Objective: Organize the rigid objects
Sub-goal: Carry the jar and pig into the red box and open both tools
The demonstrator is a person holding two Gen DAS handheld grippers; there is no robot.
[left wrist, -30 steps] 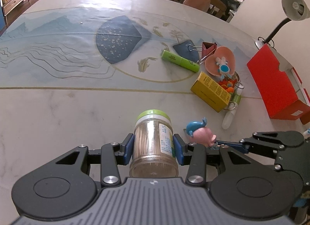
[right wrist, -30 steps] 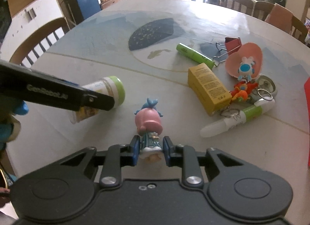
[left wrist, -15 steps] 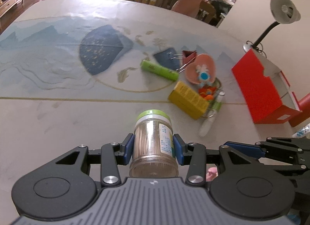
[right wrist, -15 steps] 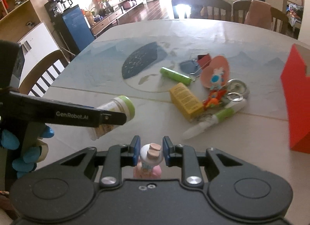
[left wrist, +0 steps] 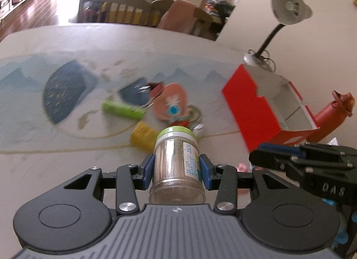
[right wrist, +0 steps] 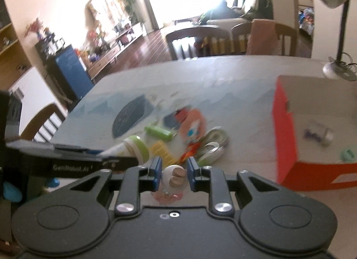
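Observation:
My left gripper (left wrist: 176,171) is shut on a clear toothpick jar with a green lid (left wrist: 176,160), held above the table. The jar also shows in the right wrist view (right wrist: 133,149). My right gripper (right wrist: 173,173) is shut on a small pink doll figure (right wrist: 173,180), its feet towards the camera; a bit of pink shows in the left wrist view (left wrist: 242,167). A red open box (right wrist: 287,134) stands on the right, with small items inside (right wrist: 321,135); it also shows in the left wrist view (left wrist: 252,109).
A pile lies mid-table: green tube (left wrist: 122,109), yellow box (left wrist: 142,137), pink shell toy (left wrist: 173,105), binder clips (left wrist: 133,91), metal lids (right wrist: 215,139). A desk lamp (left wrist: 287,11) and red bottle (left wrist: 332,111) stand by the box. Chairs line the far edge.
Both grippers have lifted with their objects and swung right, towards the red box. The doll has tipped so its feet face the right camera. The view is blurred with motion.

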